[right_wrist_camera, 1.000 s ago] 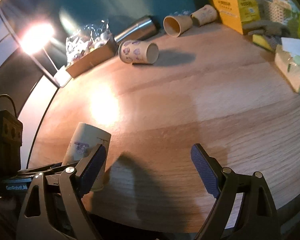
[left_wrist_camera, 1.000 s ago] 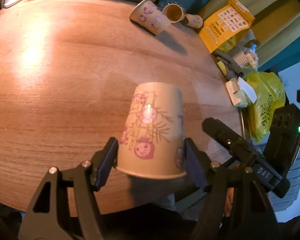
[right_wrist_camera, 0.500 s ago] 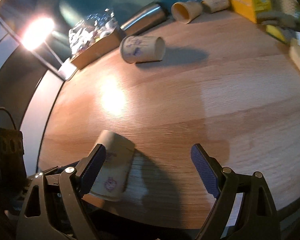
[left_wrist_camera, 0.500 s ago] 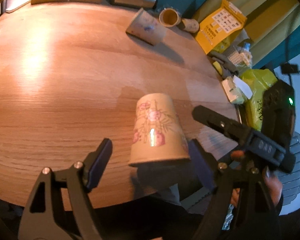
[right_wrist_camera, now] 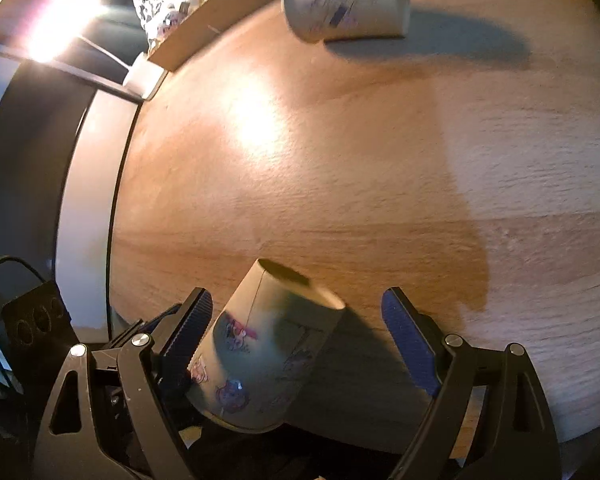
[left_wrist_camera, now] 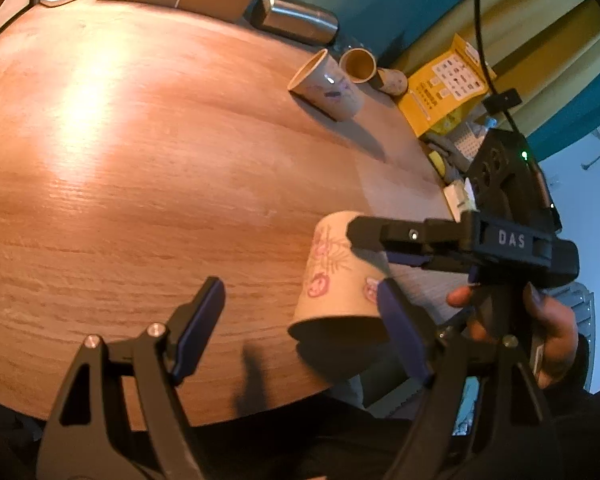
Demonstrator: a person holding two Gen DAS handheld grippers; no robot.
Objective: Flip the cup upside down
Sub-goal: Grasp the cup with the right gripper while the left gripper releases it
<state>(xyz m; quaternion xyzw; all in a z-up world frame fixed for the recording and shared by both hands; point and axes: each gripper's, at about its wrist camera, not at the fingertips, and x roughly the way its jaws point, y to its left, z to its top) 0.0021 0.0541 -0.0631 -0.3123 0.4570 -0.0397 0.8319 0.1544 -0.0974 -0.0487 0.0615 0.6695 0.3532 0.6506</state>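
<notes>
Cup (left_wrist_camera: 342,276): upside down near table (left_wrist_camera: 140,160) edge.
Left gripper (left_wrist_camera: 300,320): released, spread wide.
Right gripper (right_wrist_camera: 296,328): open around cup.

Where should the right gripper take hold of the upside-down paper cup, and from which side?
Grip the paper cup across its mid-wall, coming level from the table's near edge. It stands rim-down and tapers toward its raised base, and the open right gripper already straddles it, so squeezing low on the wider wall resists slipping.
</notes>
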